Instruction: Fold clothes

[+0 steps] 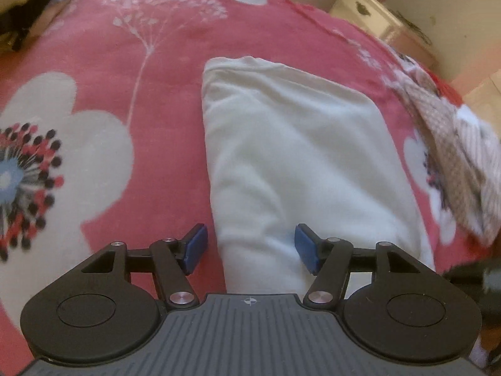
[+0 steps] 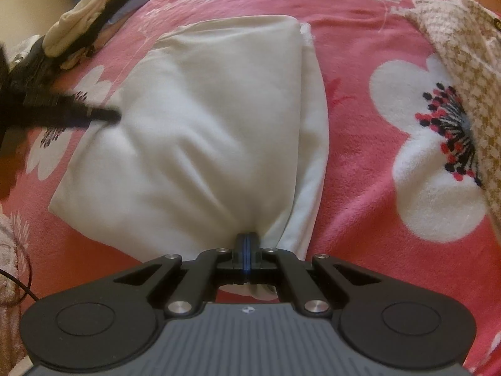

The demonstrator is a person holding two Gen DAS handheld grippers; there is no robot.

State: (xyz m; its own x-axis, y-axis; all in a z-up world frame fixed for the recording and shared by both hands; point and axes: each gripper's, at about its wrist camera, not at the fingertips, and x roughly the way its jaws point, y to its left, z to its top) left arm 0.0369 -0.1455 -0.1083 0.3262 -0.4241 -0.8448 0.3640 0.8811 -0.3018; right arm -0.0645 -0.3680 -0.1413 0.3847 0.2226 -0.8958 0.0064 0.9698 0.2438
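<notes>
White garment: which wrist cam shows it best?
Right wrist. The folded white garment shows nearly whole there, with its far edge, side fold and the near edge pinched in the right gripper. The left wrist view shows it closer but with its near end hidden behind the open left gripper.

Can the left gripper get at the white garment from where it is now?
Probably yes. The left gripper is open, its blue pads straddling the near left edge of the white garment, with nothing between them. The right gripper is shut on another edge, well apart from it.
</notes>
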